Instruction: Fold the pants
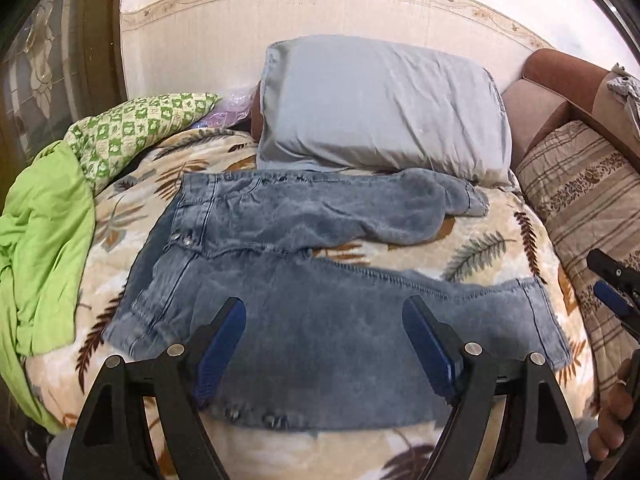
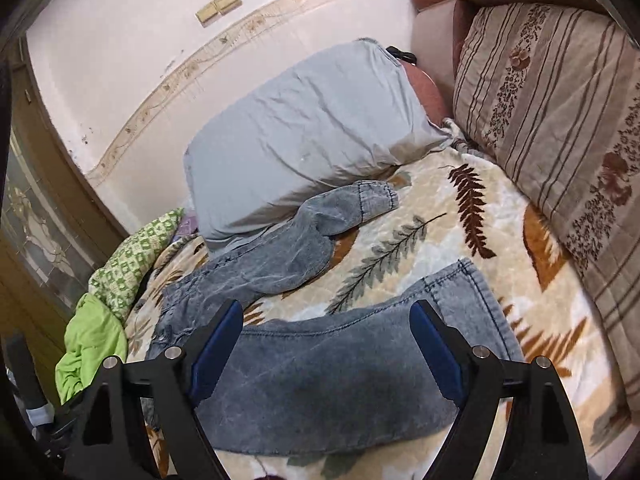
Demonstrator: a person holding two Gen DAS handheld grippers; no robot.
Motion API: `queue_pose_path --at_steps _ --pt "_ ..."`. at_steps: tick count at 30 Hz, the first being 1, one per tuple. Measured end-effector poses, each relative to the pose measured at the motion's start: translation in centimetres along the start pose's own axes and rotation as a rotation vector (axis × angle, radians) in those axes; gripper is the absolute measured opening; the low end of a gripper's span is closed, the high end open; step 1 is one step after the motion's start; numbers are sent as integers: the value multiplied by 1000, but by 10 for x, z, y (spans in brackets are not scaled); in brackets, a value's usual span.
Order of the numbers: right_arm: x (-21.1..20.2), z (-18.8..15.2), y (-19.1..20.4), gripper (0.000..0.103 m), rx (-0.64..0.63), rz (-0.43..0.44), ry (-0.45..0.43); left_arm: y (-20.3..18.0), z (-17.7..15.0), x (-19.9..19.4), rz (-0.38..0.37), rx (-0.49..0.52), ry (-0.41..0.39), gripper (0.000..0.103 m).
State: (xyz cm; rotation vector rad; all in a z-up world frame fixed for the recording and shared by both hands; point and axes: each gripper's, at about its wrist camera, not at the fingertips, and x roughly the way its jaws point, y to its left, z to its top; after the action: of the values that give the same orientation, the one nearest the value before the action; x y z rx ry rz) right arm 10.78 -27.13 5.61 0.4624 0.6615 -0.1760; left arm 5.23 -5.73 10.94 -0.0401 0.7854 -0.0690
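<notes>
Plainly, the faded blue denim pants (image 1: 304, 280) lie spread on the cream blanket printed with brown and grey fern leaves (image 1: 492, 248), waistband to the left, the two legs running right and splayed apart; the near leg is fairly flat, the far leg (image 2: 280, 256) is rumpled, its cuffed end bunched against the pale grey-blue pillow (image 1: 380, 108) at the far side; no fold looks made yet, by my judgement. The left gripper (image 1: 324, 344) hangs above the near leg with its blue pads set wide and nothing between them; the right gripper (image 2: 326, 348) does likewise over the same leg nearer its hem, jaws wide and bare of cloth.

Risks from here, as I judge them: a pinch taken on the near leg may catch the plush blanket along with the denim, so that the bedding lifts too; a grasp of only the top layer would let the lower layer sag and spoil the crease; the far leg, crumpled as it is, would fold crooked unless smoothed first, and its cuff could drag on the pillow; the bright green crumpled cloth (image 1: 44, 240) and the green-and-white patterned pillow (image 1: 136, 128) sit close to the waistband on the left, so a sweep that way could snag them; uneven pulls by the two grippers would skew the legs.
</notes>
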Motion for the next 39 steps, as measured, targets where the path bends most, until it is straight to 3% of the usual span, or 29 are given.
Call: queue_pose_path --at_steps 8,15,20,23,28,30,33,34,35,36,39 --pt "54 34 -6 86 -26 9 69 -17 32 55 1 22 16 81" --pt "131 70 -26 86 -31 1 163 -45 72 130 -83 37 48 81" --pt "197 99 -52 86 70 13 234 -39 86 181 -138 -7 88 81" --pt "234 119 -61 86 162 30 275 -27 82 192 -104 -20 63 81" --pt "291 158 -62 86 288 -88 294 -9 82 201 -85 -56 52 81" --pt "313 167 -62 75 339 -160 308 -3 82 204 -79 -67 45 81" --pt "350 167 -52 70 286 -330 384 4 83 206 -85 -77 34 81" --pt "362 160 -51 62 273 -397 422 5 82 203 -84 -82 27 81" --pt "364 155 -50 37 273 -424 443 5 82 201 -80 -86 20 81" --pt "358 150 -49 19 288 -420 438 5 81 197 -78 -88 18 81" --pt "320 146 -32 12 248 -377 382 7 82 193 -92 -108 27 81"
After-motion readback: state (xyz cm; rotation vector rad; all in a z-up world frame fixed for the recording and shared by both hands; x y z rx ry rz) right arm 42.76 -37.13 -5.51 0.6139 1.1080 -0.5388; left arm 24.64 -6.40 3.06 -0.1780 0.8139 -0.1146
